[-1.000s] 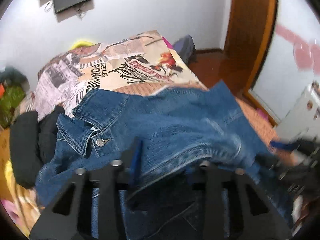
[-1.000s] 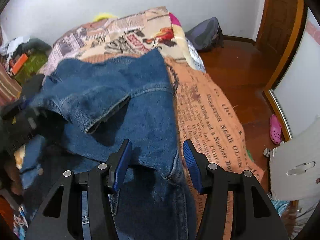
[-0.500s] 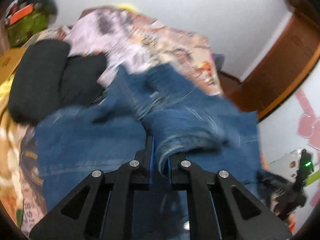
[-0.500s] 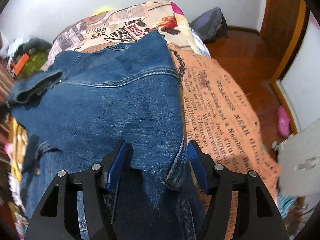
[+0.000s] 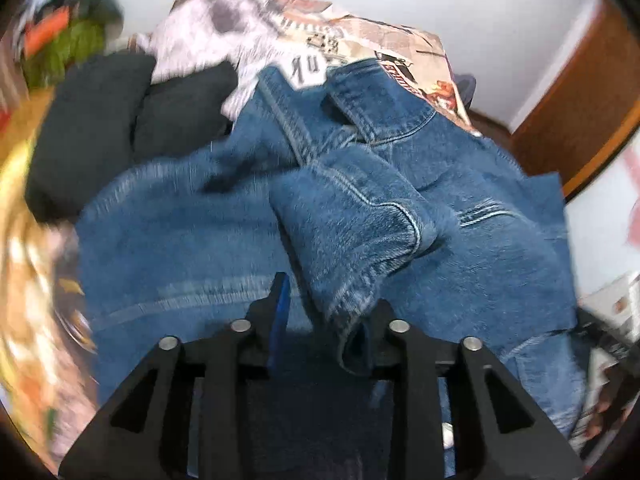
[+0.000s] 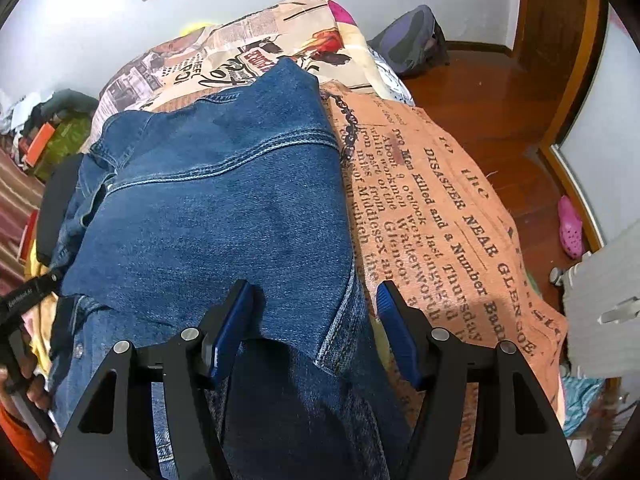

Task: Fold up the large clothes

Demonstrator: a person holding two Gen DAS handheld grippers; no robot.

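Across the bed, the denim jacket is lying lengthwise away from both grippers. The left gripper is opening, the folded sleeve cuff slipping from between its jaws. The right gripper is hovering released, straddling the jacket's right-hand edge.

orange newsprint bedspread | "DISASTER NEAR GLENCOE" | "Men Killed" | "Thursday"
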